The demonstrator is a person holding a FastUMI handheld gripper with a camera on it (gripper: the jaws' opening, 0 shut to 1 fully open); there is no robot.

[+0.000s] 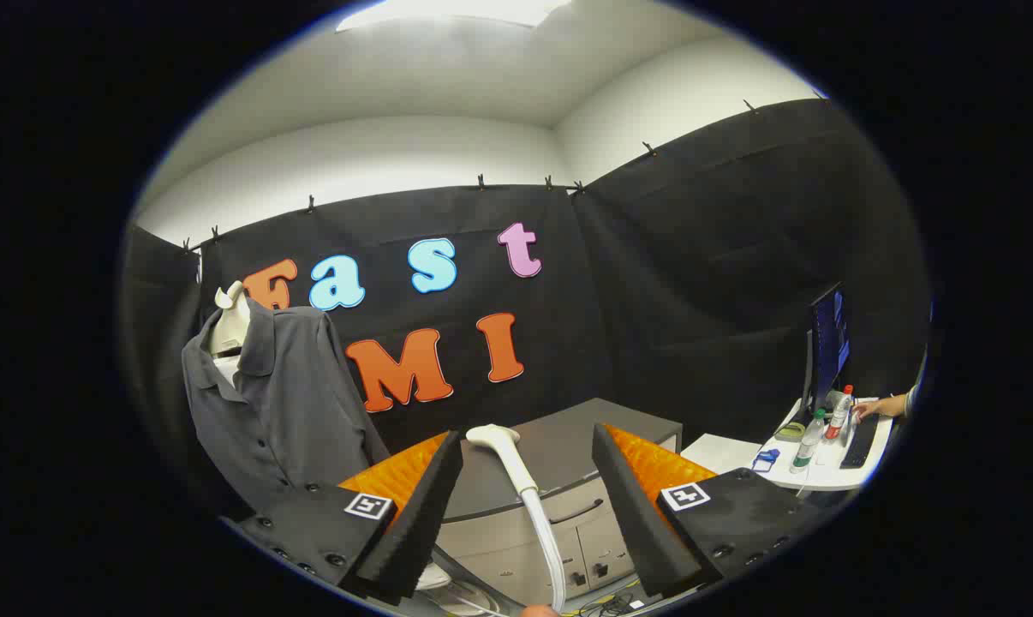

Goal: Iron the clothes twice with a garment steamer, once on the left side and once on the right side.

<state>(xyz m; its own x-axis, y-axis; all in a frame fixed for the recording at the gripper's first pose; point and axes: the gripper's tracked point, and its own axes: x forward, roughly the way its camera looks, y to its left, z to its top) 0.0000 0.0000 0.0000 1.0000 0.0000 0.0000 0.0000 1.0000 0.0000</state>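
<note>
Shirt (281, 403), dark grey, buttoned, collared, is hanging on a pale mannequin form (228, 330) to the left of the fingers and well beyond them; cloth is draping soft and loose, so it is likely yielding under any push and needing a light, gliding contact, not pressure.

Cabinet (551, 488), grey, with drawers, is standing just ahead of the fingers, between them in the view.

Desk (825, 476), white, is sitting far off to the right, carrying a monitor (827, 343), 2 bottles and a keyboard; a person's hand (878, 406) is resting there.

Gripper (525, 514), 2 fingers, is standing spread wide, pinching nothing.

Steamer head (504, 446), white, with a curved neck running down into a pale hose (549, 548), is rising in the gap between the fingers, apart from both. It is looking like smooth rigid plastic (slippery, judging by the sheen), light in itself but probably tugged by the trailing hose. Best hold, by my judgement: the straight stretch of neck just below the flared head, squarely across, so the nozzle is staying free to face the cloth.
</note>
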